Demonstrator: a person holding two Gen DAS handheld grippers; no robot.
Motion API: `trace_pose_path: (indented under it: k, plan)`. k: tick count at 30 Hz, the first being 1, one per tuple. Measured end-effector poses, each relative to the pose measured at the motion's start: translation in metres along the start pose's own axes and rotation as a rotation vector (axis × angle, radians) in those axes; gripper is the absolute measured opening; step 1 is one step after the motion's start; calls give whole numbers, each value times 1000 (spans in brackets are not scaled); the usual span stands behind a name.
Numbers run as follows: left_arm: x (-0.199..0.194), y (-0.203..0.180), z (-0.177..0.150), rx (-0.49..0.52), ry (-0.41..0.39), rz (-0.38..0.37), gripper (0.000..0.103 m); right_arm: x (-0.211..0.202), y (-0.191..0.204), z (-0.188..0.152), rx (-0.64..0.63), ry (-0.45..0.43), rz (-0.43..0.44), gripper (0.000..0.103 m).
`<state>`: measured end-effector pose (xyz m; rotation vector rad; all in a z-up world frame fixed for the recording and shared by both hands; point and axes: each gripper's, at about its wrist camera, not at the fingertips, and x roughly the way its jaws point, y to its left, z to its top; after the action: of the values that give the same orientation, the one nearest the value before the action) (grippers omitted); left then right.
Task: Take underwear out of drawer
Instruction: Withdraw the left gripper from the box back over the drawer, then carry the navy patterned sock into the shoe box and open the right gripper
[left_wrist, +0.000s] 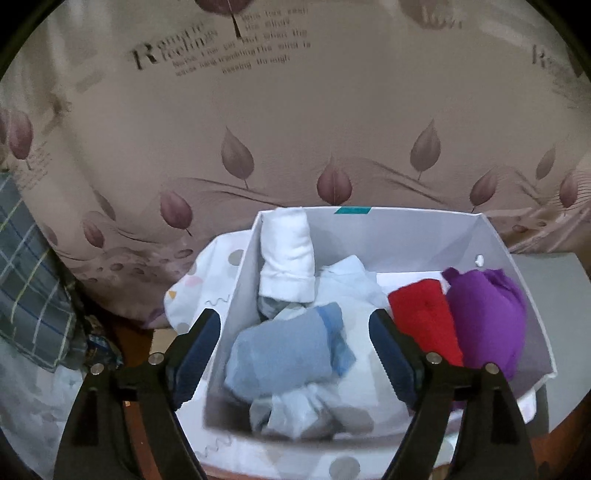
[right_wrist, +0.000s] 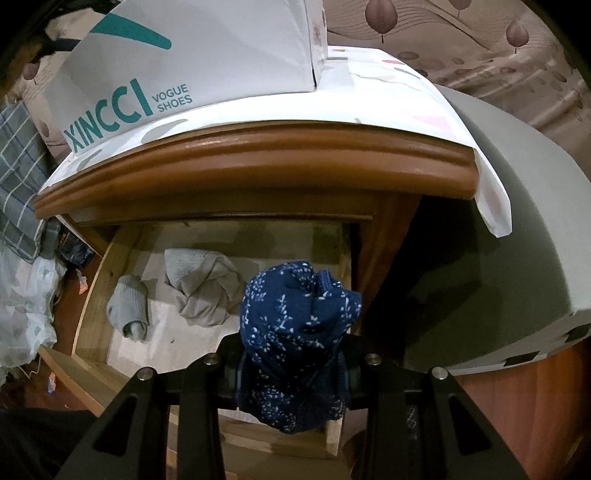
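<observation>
My right gripper (right_wrist: 293, 365) is shut on navy blue underwear with white specks (right_wrist: 295, 332), held above the open wooden drawer (right_wrist: 92, 295). A grey crumpled garment (right_wrist: 203, 291) and a rolled pale grey piece (right_wrist: 129, 310) lie in the drawer. My left gripper (left_wrist: 295, 332) is open and empty, hovering over the white shoe box (left_wrist: 406, 232). The box holds rolled pieces: light blue (left_wrist: 288, 347), white (left_wrist: 288, 258), red (left_wrist: 424, 317) and purple (left_wrist: 484, 317).
The shoe box (right_wrist: 184, 55) stands on a white patterned cloth (right_wrist: 406, 103) over the wooden nightstand top (right_wrist: 258, 158). A leaf-print bed cover (left_wrist: 295, 129) lies behind. A plaid fabric (left_wrist: 29, 277) is at the left. A grey panel (right_wrist: 517, 221) is at the right.
</observation>
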<state>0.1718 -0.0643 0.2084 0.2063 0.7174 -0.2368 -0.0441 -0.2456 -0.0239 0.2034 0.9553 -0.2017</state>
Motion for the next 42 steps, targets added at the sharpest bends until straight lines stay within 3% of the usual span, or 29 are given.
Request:
trace_pose_path:
  k: [5, 9, 18, 23, 29, 37, 42]
  plan:
    - [-47, 9, -33, -3, -105, 66, 89, -2, 2, 0, -9, -5, -12, 36]
    - [-61, 21, -76, -21, -113, 110, 89, 0, 2, -1, -14, 0, -17, 36]
    - [-43, 42, -159, -112, -64, 163, 89, 4, 11, -3, -52, -2, -50, 36]
    - [-21, 44, -193, -112, -42, 213, 89, 9, 16, -6, -82, 0, -65, 36]
    - [-5, 49, -216, -132, -33, 218, 89, 12, 22, -7, -105, -15, -44, 36]
    - [7, 67, -220, -195, 23, 173, 89, 9, 24, -8, -90, -23, 11, 36]
    - [5, 76, -220, -182, 15, 245, 92, -2, 29, -8, -135, -62, -3, 36]
